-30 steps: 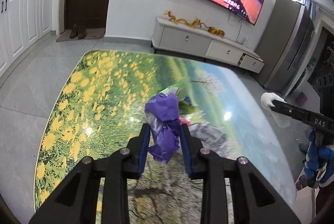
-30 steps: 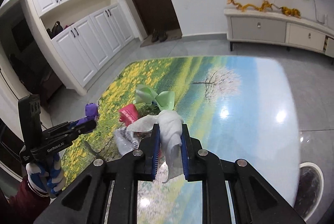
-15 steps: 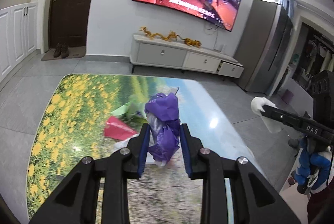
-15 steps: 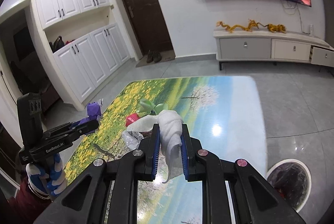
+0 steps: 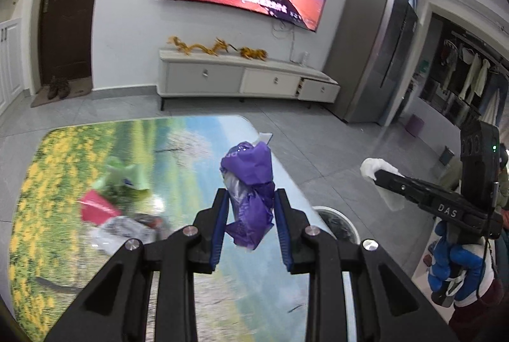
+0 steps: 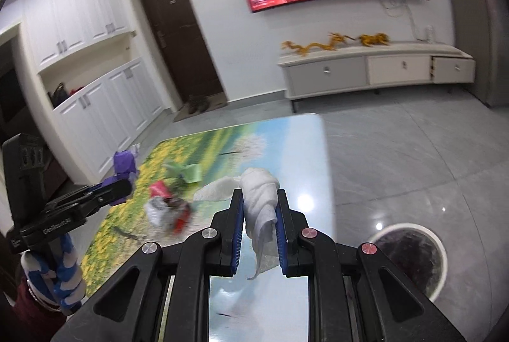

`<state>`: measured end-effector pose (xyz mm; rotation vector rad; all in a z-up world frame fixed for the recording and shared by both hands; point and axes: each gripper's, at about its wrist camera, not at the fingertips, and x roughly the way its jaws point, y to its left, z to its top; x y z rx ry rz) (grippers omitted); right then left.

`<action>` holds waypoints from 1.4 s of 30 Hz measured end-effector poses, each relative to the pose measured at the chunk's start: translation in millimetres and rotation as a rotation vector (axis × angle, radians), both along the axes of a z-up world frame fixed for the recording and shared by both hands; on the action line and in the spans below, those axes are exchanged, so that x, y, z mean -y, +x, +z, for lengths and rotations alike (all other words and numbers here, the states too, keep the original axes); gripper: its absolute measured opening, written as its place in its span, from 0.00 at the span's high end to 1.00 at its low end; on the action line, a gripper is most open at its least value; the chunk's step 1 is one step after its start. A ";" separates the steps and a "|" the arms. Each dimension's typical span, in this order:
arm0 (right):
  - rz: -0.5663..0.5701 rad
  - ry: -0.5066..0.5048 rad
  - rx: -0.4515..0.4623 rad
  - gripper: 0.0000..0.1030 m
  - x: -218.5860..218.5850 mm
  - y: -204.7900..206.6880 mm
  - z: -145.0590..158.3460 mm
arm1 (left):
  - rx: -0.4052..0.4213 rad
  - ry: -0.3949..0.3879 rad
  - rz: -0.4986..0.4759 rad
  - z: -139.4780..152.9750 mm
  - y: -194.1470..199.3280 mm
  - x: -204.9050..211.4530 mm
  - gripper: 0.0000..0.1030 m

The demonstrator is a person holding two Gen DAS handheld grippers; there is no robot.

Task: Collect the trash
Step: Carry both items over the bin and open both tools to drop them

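trash lay in a loose pile on the left part of the tabletop [image 5: 79,246]: a green wrapper [image 5: 127,176], a red packet [image 5: 95,208] and clear plastic [image 5: 121,230]. the left gripper [image 5: 251,211] was held above the tabletop, its jaws clamped on a crumpled purple wrapper [image 5: 251,182]. the right gripper [image 6: 259,214] had its jaws closed on a twisted white tissue [image 6: 259,195]. a round white bin [image 6: 410,259] with a dark liner stood on the floor at far right.

Table [image 6: 286,144] w/ trash pile [image 6: 168,208] on its left half. Bin [image 6: 410,259] on floor, right of table. L gripper [image 5: 249,208] & R gripper [image 6: 259,214] above table's near end; wrapper [image 5: 251,182] in L, tissue [image 6: 259,198] in R.
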<state>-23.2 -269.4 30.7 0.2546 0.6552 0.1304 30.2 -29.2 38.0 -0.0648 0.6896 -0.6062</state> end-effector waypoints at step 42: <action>-0.386 0.082 -0.402 0.56 231.4 15.4 -187.7 | -0.463 0.237 -0.441 -163.3 77.3 359.2 0.54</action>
